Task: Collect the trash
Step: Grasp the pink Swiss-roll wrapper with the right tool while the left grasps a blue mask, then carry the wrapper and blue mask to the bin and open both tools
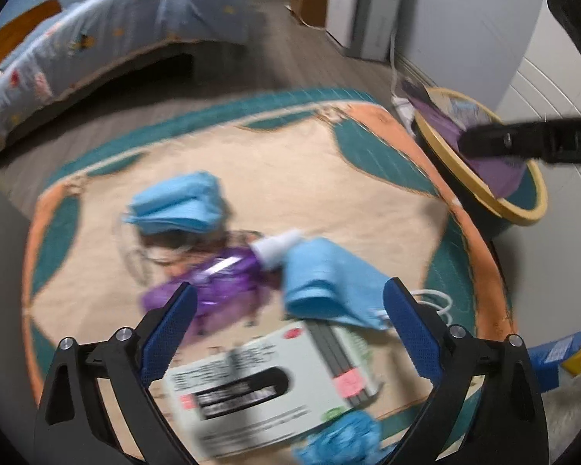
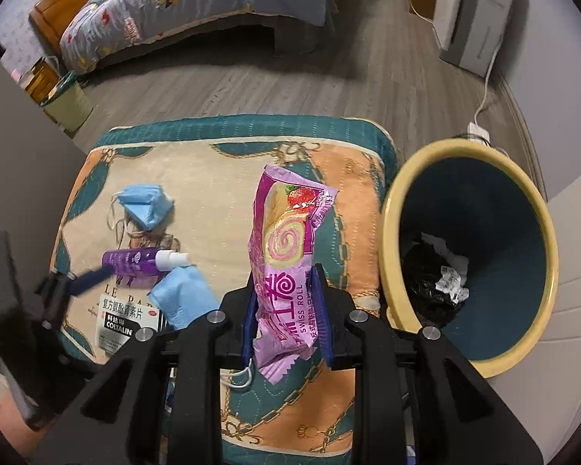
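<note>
Item: pink Swiss-roll wrapper (image 2: 286, 248), pinched near its lower end between the blue pads of the right tongs (image 2: 286, 310), which are clenched on it; it stands upright above the right part of a quilted cushion (image 2: 228, 155), just left of the waste bin (image 2: 391, 232). The grip low on the wrapper leaves most of its length free, which should let it drop cleanly once over the bin mouth. Bin: yellow rim, dark teal interior, black liner and crumpled white paper at the bottom; it stands on the floor against the cushion's right edge, within short reach. Left tongs (image 1: 290, 310): released, jaws spread wide and holding nothing, poised over the cluster at the cushion's near left corner, apparently lining up the next pick. Cluster contents: purple spray bottle (image 1: 220, 283) lying on its side with its white nozzle pointing right; one blue face mask (image 1: 174, 205) further toward the far edge; a second blue mask (image 1: 329, 290) touching the bottle's nozzle; a white medicine box (image 1: 259, 383) at the near edge, partly under that second mask. Left view is motion-blurred; fine detail unreadable. Remaining: five pieces on the cushion count as uncollected, wrapper included.
</note>
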{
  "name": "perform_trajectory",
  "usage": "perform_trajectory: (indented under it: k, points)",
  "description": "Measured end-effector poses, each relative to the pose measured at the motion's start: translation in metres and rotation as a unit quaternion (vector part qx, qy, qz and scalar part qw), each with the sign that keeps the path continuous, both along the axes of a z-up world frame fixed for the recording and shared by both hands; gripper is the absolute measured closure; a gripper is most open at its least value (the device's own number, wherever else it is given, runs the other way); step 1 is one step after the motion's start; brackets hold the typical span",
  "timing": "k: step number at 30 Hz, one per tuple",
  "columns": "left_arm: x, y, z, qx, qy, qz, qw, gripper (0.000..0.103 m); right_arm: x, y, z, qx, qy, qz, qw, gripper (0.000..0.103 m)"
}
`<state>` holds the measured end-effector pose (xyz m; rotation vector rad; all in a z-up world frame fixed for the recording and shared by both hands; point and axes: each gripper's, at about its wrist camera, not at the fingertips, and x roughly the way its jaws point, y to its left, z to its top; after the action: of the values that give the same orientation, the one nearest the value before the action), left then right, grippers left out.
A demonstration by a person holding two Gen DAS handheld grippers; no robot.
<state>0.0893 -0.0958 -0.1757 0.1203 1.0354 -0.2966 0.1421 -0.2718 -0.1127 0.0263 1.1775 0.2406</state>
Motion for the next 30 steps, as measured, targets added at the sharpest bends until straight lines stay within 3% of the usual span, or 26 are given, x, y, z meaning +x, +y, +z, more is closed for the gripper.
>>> perform_trajectory:
  k: [3, 5, 9, 11, 13, 19, 30]
  points:
    - [0.001, -0.015, -0.011, 0.011, 0.007, -0.018, 0.9998, 0.013, 0.002, -0.006, -0.002, 0.013, 0.008, -0.010, 1.000, 0.078]
    - [0.003, -0.023, -0.018, 0.014, 0.019, -0.030, 0.9993, 0.028, 0.003, -0.008, -0.003, 0.014, 0.010, -0.012, 1.000, 0.078]
    - [0.007, -0.028, -0.028, 0.021, 0.030, -0.040, 0.9985, 0.042, 0.004, -0.008, -0.005, 0.016, 0.012, -0.008, 1.000, 0.078]
    - [0.009, -0.027, -0.029, 0.021, 0.029, -0.039, 0.9986, 0.056, 0.004, -0.006, -0.005, 0.013, 0.012, -0.005, 1.000, 0.078]
    - [0.010, -0.023, -0.026, 0.013, 0.026, -0.034, 0.9990, 0.062, 0.004, -0.006, -0.007, 0.011, 0.013, 0.000, 1.000, 0.078]
    - [0.008, -0.021, -0.010, 0.018, 0.000, -0.034, 0.9992, 0.068, 0.003, -0.003, -0.007, 0.006, 0.011, 0.004, 1.000, 0.078]
    - [0.011, -0.012, 0.031, 0.010, -0.055, -0.019, 0.9983, 0.068, 0.003, -0.006, 0.000, 0.012, 0.002, -0.001, 1.000, 0.078]
